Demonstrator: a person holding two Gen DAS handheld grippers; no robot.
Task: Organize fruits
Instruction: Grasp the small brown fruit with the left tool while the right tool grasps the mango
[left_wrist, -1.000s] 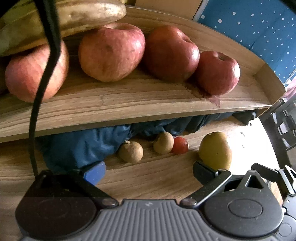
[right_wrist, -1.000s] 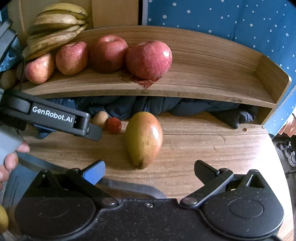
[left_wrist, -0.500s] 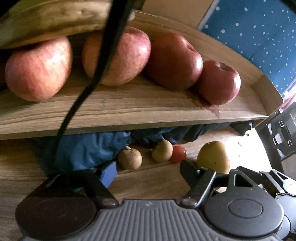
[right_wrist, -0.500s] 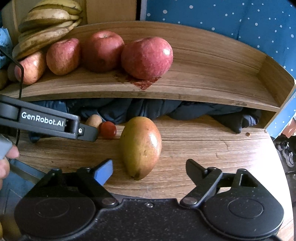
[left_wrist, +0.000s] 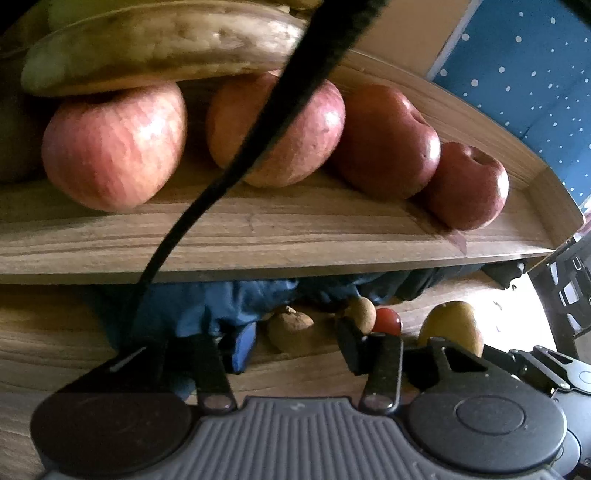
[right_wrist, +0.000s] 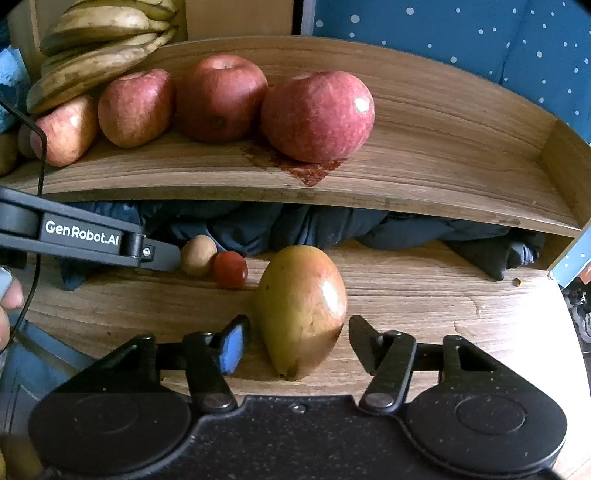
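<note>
On the wooden tabletop (right_wrist: 424, 295) a yellow-green mango (right_wrist: 301, 310) with a red blush lies between the fingers of my right gripper (right_wrist: 299, 332). Its jaws are closing, and the pads stand a hair off the mango's sides. In the left wrist view my left gripper (left_wrist: 295, 339) straddles a small wrinkled brown fruit (left_wrist: 290, 328). These jaws are closing too, with gaps still showing on both sides. A second small brown fruit (left_wrist: 362, 308) and a cherry tomato (left_wrist: 386, 321) sit just right of it, then the mango (left_wrist: 452, 325).
A raised wooden shelf (right_wrist: 443, 177) holds several red apples (right_wrist: 317, 114) and a bunch of bananas (right_wrist: 96, 59) at its left end. Dark blue cloth (right_wrist: 258, 225) is stuffed under the shelf. A black cable (left_wrist: 258, 140) hangs across the left wrist view. A hand (right_wrist: 7, 306) shows at left.
Both grippers' jaws have narrowed from wide open. The left gripper has come in around the brown fruit, and the right has come in around the mango.
</note>
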